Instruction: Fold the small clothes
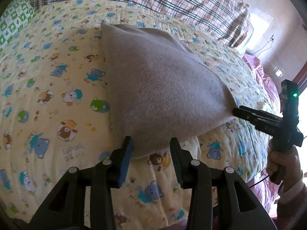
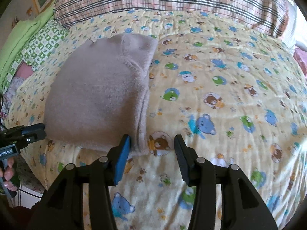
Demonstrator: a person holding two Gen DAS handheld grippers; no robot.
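- Left wrist view: my left gripper (image 1: 151,149) stands about half open at the near edge of the garment (image 1: 153,88), a folded beige fleece piece lying on the quilt (image 1: 57,95). The hem sits between my fingers, but the pads do not look pressed on it (so I hold nothing here, as far as I can judge).
- Same view: my right gripper (image 1: 237,112) pokes at the garment's right corner. From this side I cannot tell how wide it stands. If it drags sideways, the corner could lift and undo the fold.
- Right wrist view: my right gripper (image 2: 152,143) is about half open, its blue pad just beside the garment's (image 2: 96,88) near right corner, the other finger out over the bare quilt (image 2: 230,95). Nothing is gripped.
- Same view: my left gripper (image 2: 41,130) sits at the garment's left edge.
- Risk: fleece is thick and springy, so a shallow pinch may catch only the top layer and split the stack.
- Risk: the quilt is soft and wrinkled, so a low pad could snag it along with the hem.
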